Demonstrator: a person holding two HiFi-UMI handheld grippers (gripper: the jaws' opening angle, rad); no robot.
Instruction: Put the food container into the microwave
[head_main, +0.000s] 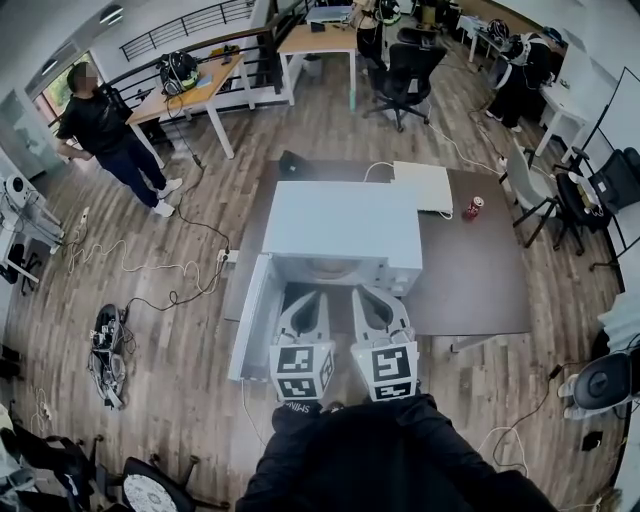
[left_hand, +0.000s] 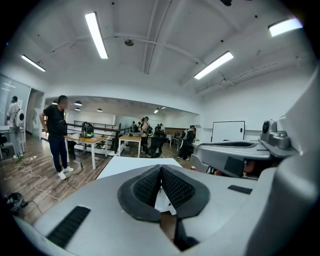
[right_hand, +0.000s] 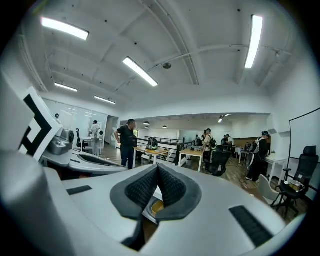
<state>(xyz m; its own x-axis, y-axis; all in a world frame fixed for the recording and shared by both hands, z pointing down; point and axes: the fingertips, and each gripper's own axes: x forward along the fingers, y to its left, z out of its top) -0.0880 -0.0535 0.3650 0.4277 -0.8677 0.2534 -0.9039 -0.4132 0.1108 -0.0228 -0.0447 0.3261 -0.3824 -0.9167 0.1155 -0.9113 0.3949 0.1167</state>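
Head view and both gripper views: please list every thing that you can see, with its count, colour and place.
microwave: one, white, on the table, its door open to the left.
table: one, dark brown, middle of the room.
food container: one, white rim, yellow inside, seen in the gap between the right jaws; a white edge also shows between the left jaws.
can: one, red, on the table right of the microwave.
flat box: one, white, behind the microwave.
standing person: one, dark clothes, far left.
office chair: one, black, beyond the table.
left gripper: one, grey, jaws together, at the microwave's mouth.
right gripper: one, grey, jaws together, beside the left one.
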